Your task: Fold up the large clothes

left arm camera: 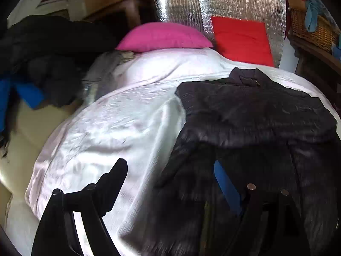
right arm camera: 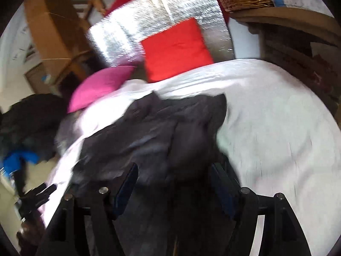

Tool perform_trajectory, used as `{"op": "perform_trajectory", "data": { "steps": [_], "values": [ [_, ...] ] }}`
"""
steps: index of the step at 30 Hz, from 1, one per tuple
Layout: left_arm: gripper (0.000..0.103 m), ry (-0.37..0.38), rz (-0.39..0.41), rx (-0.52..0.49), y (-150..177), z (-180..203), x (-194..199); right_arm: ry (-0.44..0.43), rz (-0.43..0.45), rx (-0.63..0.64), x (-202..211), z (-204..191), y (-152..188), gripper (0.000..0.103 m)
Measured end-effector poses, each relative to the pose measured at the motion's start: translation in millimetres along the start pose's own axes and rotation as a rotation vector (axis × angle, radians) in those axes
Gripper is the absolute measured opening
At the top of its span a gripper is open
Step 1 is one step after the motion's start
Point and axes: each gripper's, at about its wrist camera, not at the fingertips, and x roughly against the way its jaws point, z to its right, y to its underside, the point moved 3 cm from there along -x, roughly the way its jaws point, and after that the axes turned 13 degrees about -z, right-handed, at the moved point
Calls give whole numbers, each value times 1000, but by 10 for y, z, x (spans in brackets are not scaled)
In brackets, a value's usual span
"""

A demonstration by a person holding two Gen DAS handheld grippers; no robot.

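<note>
One dark jacket (left arm camera: pixel 255 115) lay on the white-covered bed (left arm camera: pixel 127 115), partly folded, upper part doubled over; further folds remained. Left tongs (left arm camera: pixel 170 177): spread wide, holding nothing. Right tongs (right arm camera: pixel 174 177): jaws apart over the jacket; whether they gripped it, unclear.

Left wrist camera sat low over near edge of bed (left arm camera: pixel 127 111), looked forward and down along own fingers (left arm camera: pixel 117 170), toward pillows at far end. Dark jacket (left arm camera: pixel 255 117) lay close, right of centre. Right wrist camera tilted, blurred, very near jacket (right arm camera: pixel 159 128), faced same far end. Both views shared bed, jacket, pink pillow (left arm camera: pixel 164 36), red pillow (left arm camera: pixel 240 40), silver panel (left arm camera: pixel 234 0), wicker basket (left arm camera: pixel 309 27).
</note>
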Motion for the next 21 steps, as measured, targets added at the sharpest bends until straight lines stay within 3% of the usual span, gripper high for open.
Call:
{"op": "perform_trajectory", "data": {
  "steps": [3, 8, 11, 14, 17, 21],
  "values": [
    [84, -36, 5, 9, 565, -140, 175, -34, -1, 5, 283, -53, 587, 74],
    [84, 36, -151, 34, 1481, -193, 264, -89, -73, -71, 577, 15, 1447, 74],
    [84, 98, -250, 106, 1799, -247, 198, -49, -163, -95, 578, 54, 1847, 74],
    [84, 77, -275, 141, 1915, -280, 154, 16, -228, -116, 446, 132, 2044, 74],
    [84, 16, -215, 125, 1878, -275, 277, 71, -248, -113, 351, 145, 2084, 74],
    [84, -45, -132, 107, 1755, -256, 441, 57, -250, -108, 343, 138, 2066, 74]
  ]
}}
